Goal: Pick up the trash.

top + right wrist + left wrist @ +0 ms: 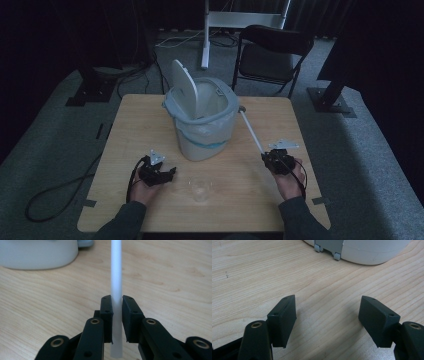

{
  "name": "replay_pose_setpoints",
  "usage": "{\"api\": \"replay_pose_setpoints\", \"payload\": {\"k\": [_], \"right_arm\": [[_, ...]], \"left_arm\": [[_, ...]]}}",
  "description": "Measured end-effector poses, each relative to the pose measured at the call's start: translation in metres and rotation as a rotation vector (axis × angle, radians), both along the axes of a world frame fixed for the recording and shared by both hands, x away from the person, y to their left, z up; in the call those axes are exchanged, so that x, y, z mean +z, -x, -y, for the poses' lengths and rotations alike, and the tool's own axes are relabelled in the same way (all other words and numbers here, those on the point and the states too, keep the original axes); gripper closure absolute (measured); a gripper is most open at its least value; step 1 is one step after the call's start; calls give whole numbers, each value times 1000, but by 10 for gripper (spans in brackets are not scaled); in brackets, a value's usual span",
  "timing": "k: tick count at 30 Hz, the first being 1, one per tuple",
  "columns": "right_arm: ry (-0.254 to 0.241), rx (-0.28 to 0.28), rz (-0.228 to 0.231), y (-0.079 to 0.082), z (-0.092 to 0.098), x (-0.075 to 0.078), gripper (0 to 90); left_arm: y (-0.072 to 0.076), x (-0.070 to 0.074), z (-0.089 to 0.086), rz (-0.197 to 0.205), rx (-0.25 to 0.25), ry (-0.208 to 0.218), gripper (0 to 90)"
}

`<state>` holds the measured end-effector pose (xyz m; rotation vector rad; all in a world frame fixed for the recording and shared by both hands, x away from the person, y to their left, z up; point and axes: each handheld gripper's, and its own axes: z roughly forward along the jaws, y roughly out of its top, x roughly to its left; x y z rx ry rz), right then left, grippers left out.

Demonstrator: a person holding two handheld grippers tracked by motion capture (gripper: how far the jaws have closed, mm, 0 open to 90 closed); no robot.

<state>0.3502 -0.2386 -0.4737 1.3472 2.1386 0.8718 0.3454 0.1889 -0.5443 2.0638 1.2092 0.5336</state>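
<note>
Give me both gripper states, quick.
Left gripper: open, nothing between its jaws.
Right gripper: closed on the white rod.

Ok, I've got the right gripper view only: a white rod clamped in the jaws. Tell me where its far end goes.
Observer: In the high view the white rod runs from the right gripper up to the rim of the white bin, and its tip sits at the rim's right edge.
Operator: Report the bin's lid.
Observer: The lid stands raised, and the bin has a liner bag inside.
Operator: Now give me the left gripper.
Observer: The left gripper has its jaws wide apart over bare table, holding nothing.
Operator: Name anything between the hands.
Observer: A clear glass stands on the table in front of the bin.
</note>
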Motion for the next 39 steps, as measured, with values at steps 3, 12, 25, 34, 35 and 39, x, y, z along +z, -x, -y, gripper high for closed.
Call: {"api": "replay_pose_setpoints", "payload": {"k": [3, 12, 25, 34, 35, 39], "right_arm": [[-9, 2, 23, 1, -1, 4, 790], [-20, 9, 70, 2, 0, 17, 790], [-26, 51, 173, 1, -9, 52, 790], [-89, 105, 252, 8, -15, 69, 790], [-96, 109, 256, 9, -16, 71, 790], [-114, 147, 278, 11, -21, 76, 790]], "left_arm": [[0, 0, 0, 0, 0, 1, 309], [0, 0, 0, 1, 0, 0, 309], [0, 0, 0, -2, -3, -4, 309], [0, 0, 0, 0, -1, -1, 309], [0, 0, 0, -1, -1, -1, 309], [0, 0, 0, 0, -1, -1, 309]]}}
